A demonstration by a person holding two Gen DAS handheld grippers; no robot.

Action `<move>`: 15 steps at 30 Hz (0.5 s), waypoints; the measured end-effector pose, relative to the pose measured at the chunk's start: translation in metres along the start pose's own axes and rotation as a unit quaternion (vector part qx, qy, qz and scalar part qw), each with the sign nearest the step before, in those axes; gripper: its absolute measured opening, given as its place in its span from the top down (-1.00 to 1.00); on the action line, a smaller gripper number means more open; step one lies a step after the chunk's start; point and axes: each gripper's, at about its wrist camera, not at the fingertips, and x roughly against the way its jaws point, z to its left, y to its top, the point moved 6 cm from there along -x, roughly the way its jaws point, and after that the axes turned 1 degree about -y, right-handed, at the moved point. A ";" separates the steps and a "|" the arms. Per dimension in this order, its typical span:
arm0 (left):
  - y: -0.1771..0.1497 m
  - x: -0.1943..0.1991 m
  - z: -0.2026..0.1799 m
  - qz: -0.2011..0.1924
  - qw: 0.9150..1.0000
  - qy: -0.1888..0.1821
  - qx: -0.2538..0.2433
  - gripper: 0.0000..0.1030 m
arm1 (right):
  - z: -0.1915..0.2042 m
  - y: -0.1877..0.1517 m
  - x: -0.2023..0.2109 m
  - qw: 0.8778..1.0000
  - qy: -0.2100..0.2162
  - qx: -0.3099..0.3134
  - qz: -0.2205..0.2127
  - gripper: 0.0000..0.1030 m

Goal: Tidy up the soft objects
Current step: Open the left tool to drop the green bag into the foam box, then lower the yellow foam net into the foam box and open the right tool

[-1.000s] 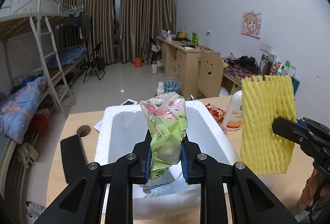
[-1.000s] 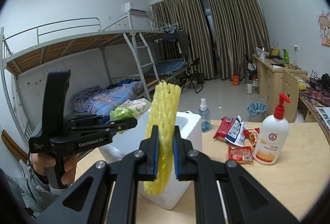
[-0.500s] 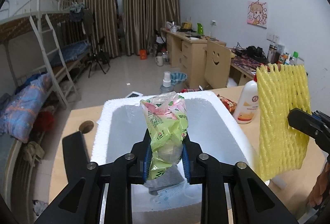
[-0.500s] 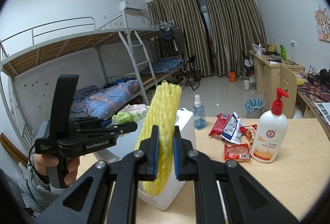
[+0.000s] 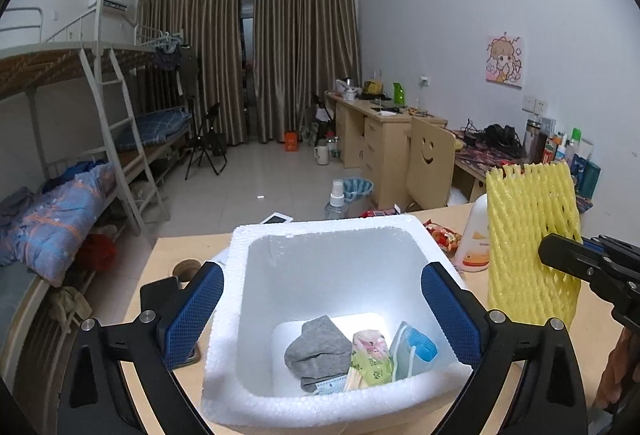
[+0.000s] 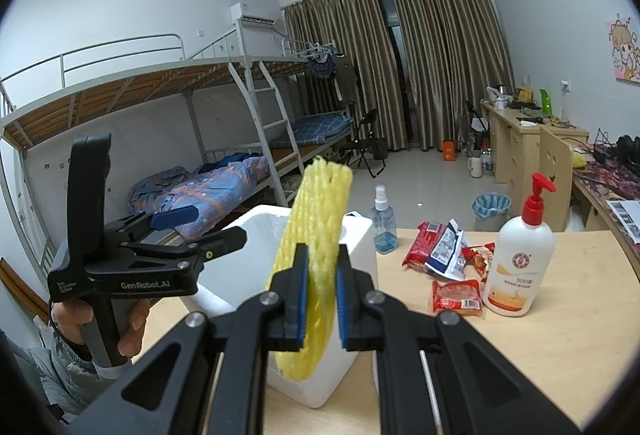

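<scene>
Soft objects are being gathered into the white foam box (image 5: 236, 319), which fills the lower centre of the left wrist view and stands on the wooden surface (image 6: 560, 347). On its floor lie a grey sock (image 5: 318, 349), a green snack bag (image 5: 370, 359) and a blue-and-white face mask (image 5: 414, 349), packed close together near the bottom edge of the frame; an open-topped box suits limp things, since they can simply be let fall in.

The left gripper (image 5: 322, 311) hangs over the box with its fingers (image 5: 194, 311) opening, spread to either side of the box's mouth and with nothing between them. That position fits a release from straight above, so the contents land inside rather than on the rim.

The right gripper (image 6: 322, 301) has its fingers pinched on a yellow foam net sleeve (image 6: 320, 235), held upright at lower centre of the right wrist view and at the right edge of the left view, just beside the box. Holding it there likely keeps it ready as the next item to go in.

A pump bottle (image 6: 520, 267), a spray bottle (image 6: 384, 223) and red snack packets (image 6: 444, 251) sit on the surface at right, apart from the box.
</scene>
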 end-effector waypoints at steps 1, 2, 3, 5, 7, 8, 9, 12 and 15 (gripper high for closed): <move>0.000 0.001 0.001 -0.002 1.000 0.003 0.002 -0.93 | 0.000 0.000 -0.001 1.000 0.000 0.001 0.000 0.71; 0.000 0.003 0.003 -0.004 1.000 0.008 0.005 -0.93 | 0.001 0.001 -0.001 1.000 0.001 0.001 0.000 0.71; -0.001 0.004 0.003 -0.004 1.000 0.008 0.005 -0.93 | 0.001 0.001 -0.002 1.000 0.000 0.002 0.001 0.71; -0.004 0.008 0.005 -0.004 1.000 0.007 0.006 -0.93 | 0.002 0.001 -0.004 1.000 0.001 0.003 0.001 0.71; -0.004 0.012 0.007 -0.006 1.000 0.008 0.006 -0.93 | 0.002 0.000 -0.004 1.000 0.001 0.003 0.001 0.71; -0.005 0.015 0.008 -0.008 1.000 0.010 0.005 -0.93 | 0.002 0.000 -0.004 1.000 0.001 0.002 0.002 0.71; -0.006 0.018 0.009 -0.011 1.000 0.012 0.006 -0.93 | 0.002 0.000 -0.004 1.000 0.001 0.003 0.001 0.71; -0.009 0.026 0.015 -0.017 1.000 0.014 0.012 -0.93 | 0.003 0.000 -0.008 1.000 0.002 0.003 0.005 0.71; -0.013 0.035 0.021 -0.021 0.999 0.025 0.010 -0.93 | 0.008 0.002 -0.012 1.000 0.001 0.006 0.008 0.71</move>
